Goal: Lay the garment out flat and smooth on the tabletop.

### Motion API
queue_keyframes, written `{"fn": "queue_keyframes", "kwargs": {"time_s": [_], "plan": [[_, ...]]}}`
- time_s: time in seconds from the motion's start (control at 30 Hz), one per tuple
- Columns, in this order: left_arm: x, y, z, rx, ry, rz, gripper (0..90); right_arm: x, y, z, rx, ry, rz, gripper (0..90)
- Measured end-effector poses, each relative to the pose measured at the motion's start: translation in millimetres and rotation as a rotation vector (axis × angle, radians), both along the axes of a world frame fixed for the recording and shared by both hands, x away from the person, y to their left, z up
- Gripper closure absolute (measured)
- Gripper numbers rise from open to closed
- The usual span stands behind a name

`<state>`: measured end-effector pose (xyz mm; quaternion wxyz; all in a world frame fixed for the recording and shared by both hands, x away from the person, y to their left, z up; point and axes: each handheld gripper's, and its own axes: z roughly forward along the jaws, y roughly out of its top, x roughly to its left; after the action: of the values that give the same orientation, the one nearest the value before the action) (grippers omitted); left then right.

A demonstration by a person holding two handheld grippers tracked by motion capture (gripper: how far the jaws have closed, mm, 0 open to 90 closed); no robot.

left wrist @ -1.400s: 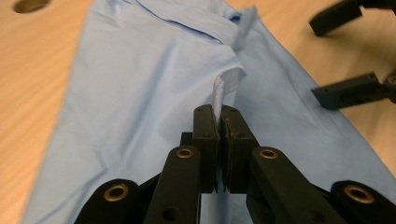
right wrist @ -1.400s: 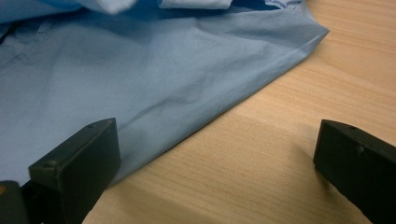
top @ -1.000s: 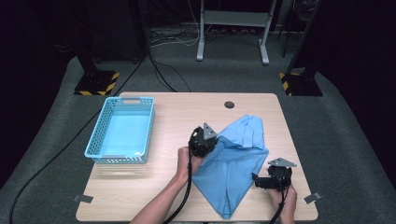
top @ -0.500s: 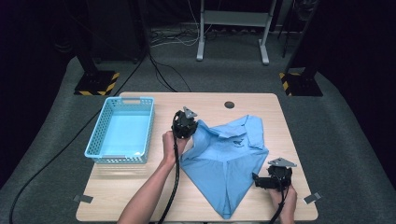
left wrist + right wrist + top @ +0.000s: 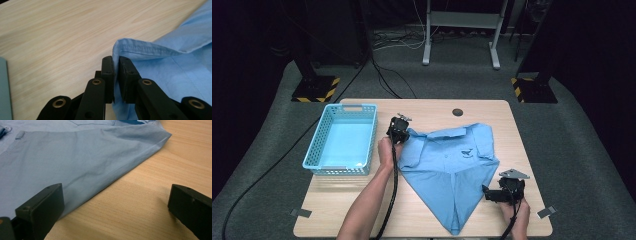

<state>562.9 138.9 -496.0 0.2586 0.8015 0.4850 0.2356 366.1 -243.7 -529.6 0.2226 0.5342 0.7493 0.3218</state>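
A light blue polo shirt [image 5: 452, 170] lies front up on the wooden table [image 5: 337, 200], its collar toward the far edge and its lower part folded to a point near me. My left gripper [image 5: 402, 132] is at the shirt's left sleeve, close to the basket. In the left gripper view its jaws [image 5: 116, 62] pinch the stitched sleeve hem [image 5: 140, 47]; they have just been opening slightly, with the cloth still between the pads. My right gripper [image 5: 487, 192] rests at the shirt's right edge, open, its jaws [image 5: 115, 200] wide apart over the shirt [image 5: 62, 157] and bare wood.
A light blue plastic basket [image 5: 346, 107] stands on the table's left side, beside my left hand. A dark round hole [image 5: 457, 112] sits near the far edge. Tape marks [image 5: 544, 212] lie at the near corners. Stands and cables are on the floor behind.
My left gripper has moved left toward the basket, pulling the sleeve with it, so the folded shirt has spread open and shows its collar and front. The right gripper has stayed in place.
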Motion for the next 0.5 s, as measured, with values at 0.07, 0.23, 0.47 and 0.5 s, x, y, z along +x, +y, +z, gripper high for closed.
{"fn": "queue_keyframes", "kwargs": {"time_s": [0.07, 0.23, 0.47, 0.5], "plan": [[2.2, 2.6, -4.8, 0.004, 0.016, 0.017, 82.0, 0.0, 0.0, 0.0, 0.000, 0.000, 0.000, 0.0], [5.7, 8.3, -8.8, -0.011, 0.018, 0.042, 79.2, 0.0, -0.1, 0.0, 0.000, 0.000, -0.001, 0.0], [5.9, 8.4, -8.7, 0.008, 0.019, 0.055, 58.8, 0.0, 0.0, 0.0, -0.001, 0.000, -0.002, 0.0], [5.7, 8.4, -8.9, 0.000, 0.026, 0.058, 52.1, 0.0, -0.1, 0.0, -0.001, 0.000, -0.002, 0.0]]}}
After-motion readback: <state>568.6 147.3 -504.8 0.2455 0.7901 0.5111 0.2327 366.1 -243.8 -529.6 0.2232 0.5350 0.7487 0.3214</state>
